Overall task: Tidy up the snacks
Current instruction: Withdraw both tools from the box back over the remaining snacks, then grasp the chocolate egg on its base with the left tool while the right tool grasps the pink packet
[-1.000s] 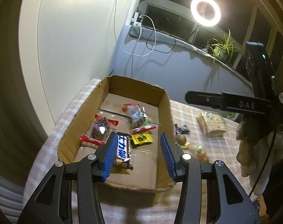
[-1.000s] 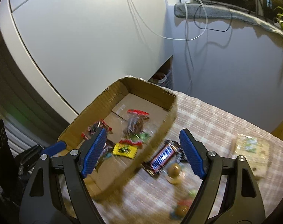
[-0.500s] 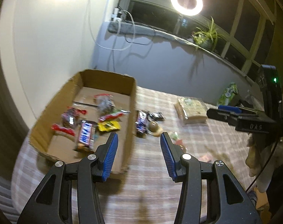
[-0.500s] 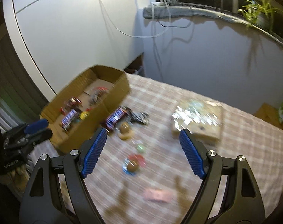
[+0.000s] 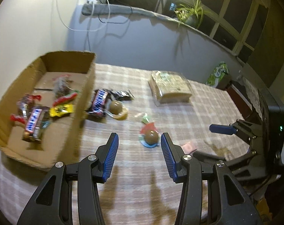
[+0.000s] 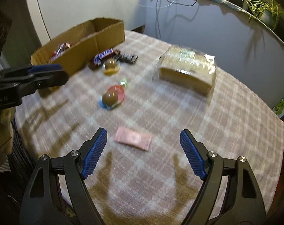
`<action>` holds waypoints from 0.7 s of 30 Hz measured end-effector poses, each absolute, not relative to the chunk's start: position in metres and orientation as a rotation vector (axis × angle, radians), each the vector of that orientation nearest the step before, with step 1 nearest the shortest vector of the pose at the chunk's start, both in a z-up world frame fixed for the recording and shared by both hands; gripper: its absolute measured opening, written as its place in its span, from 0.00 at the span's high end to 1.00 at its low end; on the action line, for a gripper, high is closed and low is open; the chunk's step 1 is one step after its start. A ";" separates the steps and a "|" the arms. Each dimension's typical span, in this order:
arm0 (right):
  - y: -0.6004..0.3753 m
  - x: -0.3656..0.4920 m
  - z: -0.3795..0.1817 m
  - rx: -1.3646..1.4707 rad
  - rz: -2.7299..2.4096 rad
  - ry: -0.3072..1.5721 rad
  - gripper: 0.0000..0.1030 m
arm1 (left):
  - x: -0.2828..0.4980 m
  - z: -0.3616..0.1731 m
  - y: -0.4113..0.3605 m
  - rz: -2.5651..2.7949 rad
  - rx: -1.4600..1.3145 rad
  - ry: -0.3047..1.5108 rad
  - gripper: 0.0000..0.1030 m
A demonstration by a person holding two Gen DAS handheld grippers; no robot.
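Note:
An open cardboard box (image 5: pixel 75 110) (image 6: pixel 76 58) holds several wrapped snacks, among them a Snickers bar (image 5: pixel 33 123). On the checked tablecloth lie another Snickers bar (image 5: pixel 98 103) (image 6: pixel 102 57), a dark wrapper (image 6: pixel 127 57), two round chocolate candies (image 5: pixel 151 136) (image 6: pixel 111 98) (image 5: pixel 115 106) (image 6: pixel 111 64), a small green sweet (image 6: pixel 123 81) and a pink packet (image 6: pixel 133 138) (image 5: pixel 187 147). My left gripper (image 5: pixel 139 150) is open and empty, just before the nearer candy. My right gripper (image 6: pixel 143 150) is open and empty over the pink packet.
A clear-wrapped pack of biscuits (image 5: pixel 170 86) (image 6: pixel 186 69) lies at the far side of the table. A green packet (image 5: pixel 217 74) stands past the table's right end. A windowsill with a plant (image 5: pixel 190 16) and cables runs behind.
Both grippers have swung right, away from the box and toward the loose snacks on the cloth. Both stay open and empty.

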State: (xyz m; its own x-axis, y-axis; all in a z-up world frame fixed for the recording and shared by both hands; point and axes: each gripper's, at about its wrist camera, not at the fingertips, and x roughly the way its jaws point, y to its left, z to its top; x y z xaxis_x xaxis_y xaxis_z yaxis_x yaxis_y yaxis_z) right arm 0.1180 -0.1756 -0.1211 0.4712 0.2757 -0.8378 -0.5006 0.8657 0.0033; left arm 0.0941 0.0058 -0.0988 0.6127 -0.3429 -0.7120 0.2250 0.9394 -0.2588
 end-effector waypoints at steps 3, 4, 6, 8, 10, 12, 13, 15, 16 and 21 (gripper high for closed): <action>-0.178 0.117 -0.130 -0.236 0.472 0.985 0.19 | 0.101 -0.108 -0.008 -0.339 -0.129 0.877 0.55; -0.178 0.116 -0.132 -0.227 0.464 0.987 0.19 | 0.103 -0.111 -0.011 -0.340 -0.124 0.883 0.56; -0.177 0.114 -0.136 -0.214 0.461 0.987 0.19 | 0.108 -0.117 -0.019 -0.346 -0.107 0.899 0.55; -0.175 0.112 -0.140 -0.215 0.441 0.985 0.19 | 0.114 -0.124 -0.026 -0.342 -0.088 0.916 0.56; -0.172 0.111 -0.143 -0.214 0.429 0.979 0.19 | 0.119 -0.130 -0.030 -0.336 -0.081 0.931 0.56; -0.170 0.112 -0.145 -0.201 0.433 0.979 0.20 | 0.123 -0.135 -0.031 -0.333 -0.080 0.941 0.56; -0.168 0.112 -0.147 -0.196 0.438 0.981 0.22 | 0.125 -0.137 -0.032 -0.328 -0.072 0.944 0.56; -0.163 0.111 -0.152 -0.202 0.441 0.993 0.32 | 0.128 -0.141 -0.033 -0.323 -0.066 0.950 0.57; -0.160 0.110 -0.154 -0.219 0.424 0.978 0.32 | 0.129 -0.143 -0.033 -0.323 -0.065 0.957 0.59; -0.159 0.111 -0.155 -0.203 0.404 0.974 0.35 | 0.130 -0.145 -0.035 -0.324 -0.036 0.948 0.66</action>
State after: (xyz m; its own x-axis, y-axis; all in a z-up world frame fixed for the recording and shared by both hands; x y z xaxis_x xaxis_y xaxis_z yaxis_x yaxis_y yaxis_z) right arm 0.1111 -0.1591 -0.1551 0.4956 0.2413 -0.8344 -0.4206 0.9072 0.0126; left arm 0.1303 -0.0346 -0.1447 0.5389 -0.2884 -0.7914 0.2568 0.9511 -0.1718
